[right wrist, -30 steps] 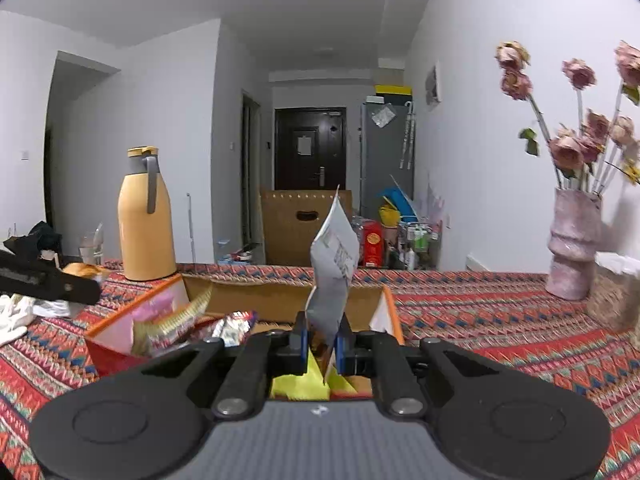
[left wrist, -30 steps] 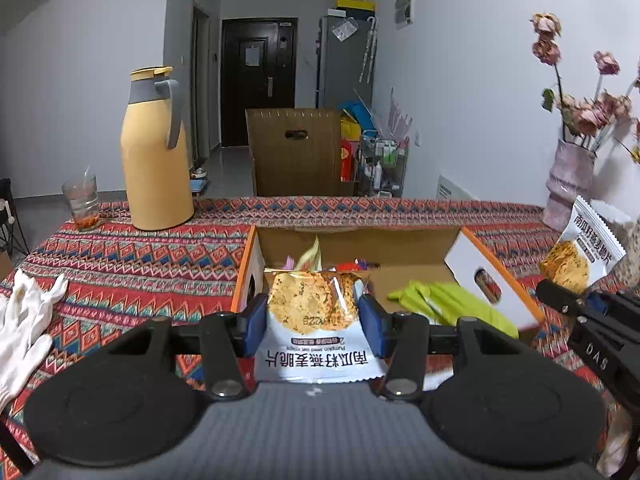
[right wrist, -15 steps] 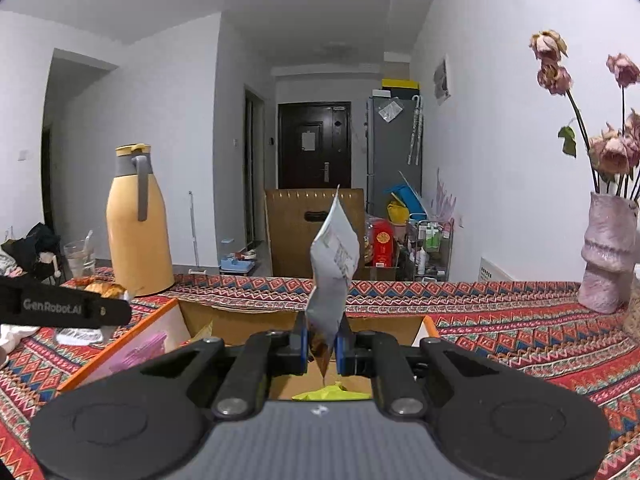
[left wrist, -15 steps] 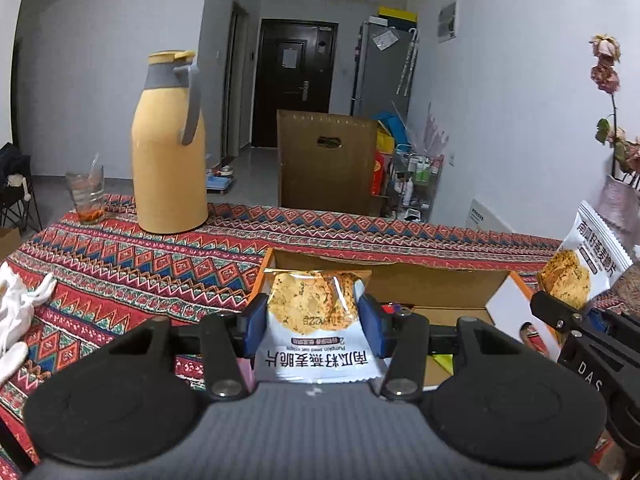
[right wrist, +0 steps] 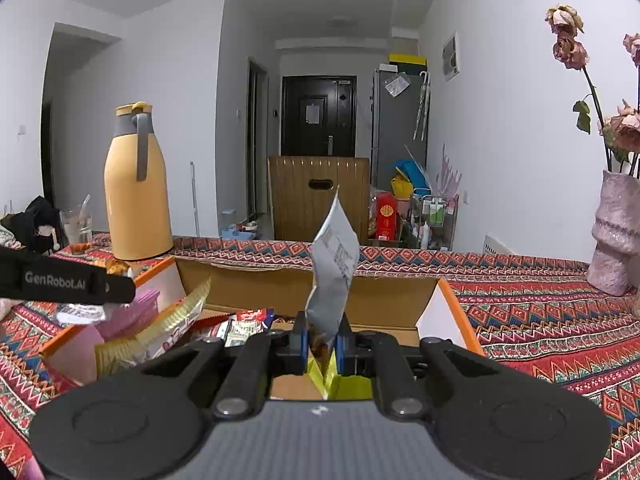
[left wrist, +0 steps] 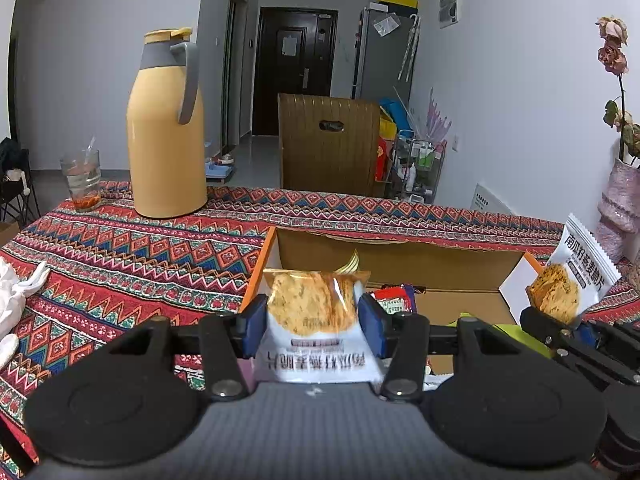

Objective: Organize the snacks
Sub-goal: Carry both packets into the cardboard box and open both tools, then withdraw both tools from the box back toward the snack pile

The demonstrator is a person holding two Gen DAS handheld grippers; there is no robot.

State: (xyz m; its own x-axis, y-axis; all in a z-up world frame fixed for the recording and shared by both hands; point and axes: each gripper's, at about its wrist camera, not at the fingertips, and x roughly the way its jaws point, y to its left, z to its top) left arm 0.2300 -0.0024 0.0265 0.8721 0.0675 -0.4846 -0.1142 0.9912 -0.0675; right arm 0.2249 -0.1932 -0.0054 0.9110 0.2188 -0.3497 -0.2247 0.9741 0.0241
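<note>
Hovering over the open brown cardboard box with orange edges (left wrist: 400,252), both grippers carry a packet, and the box lies directly ahead of and below each. The left gripper (left wrist: 312,326) has its blue-padded fingers (left wrist: 253,330) closed part-way on the two side edges of a white-and-clear crisp-slice snack packet (left wrist: 314,320), which faces the camera flat with its long axis running back toward the wrist, printed end nearest. It sits above the box's near left corner, close to the orange left wall. The right gripper (right wrist: 322,342) has its fingers (right wrist: 301,342) nearly pressed together, pinching the lower corner of a second white foil snack packet (right wrist: 334,276) seen edge-on; its long axis stands upright, leaning slightly right. In the left wrist view that same packet (left wrist: 576,276) shows at the box's right end.

Inside the box lie a red-and-white wrapper (right wrist: 246,320), a gold-edged wrapper (right wrist: 176,320), a pink packet (right wrist: 136,312) and a lime-green packet (right wrist: 344,384). Judging by this, each hand is nearest its own end of the box, and setting down would call for lowering straight in. The box rests on the worktop (left wrist: 120,248), covered in patterned red cloth.
</note>
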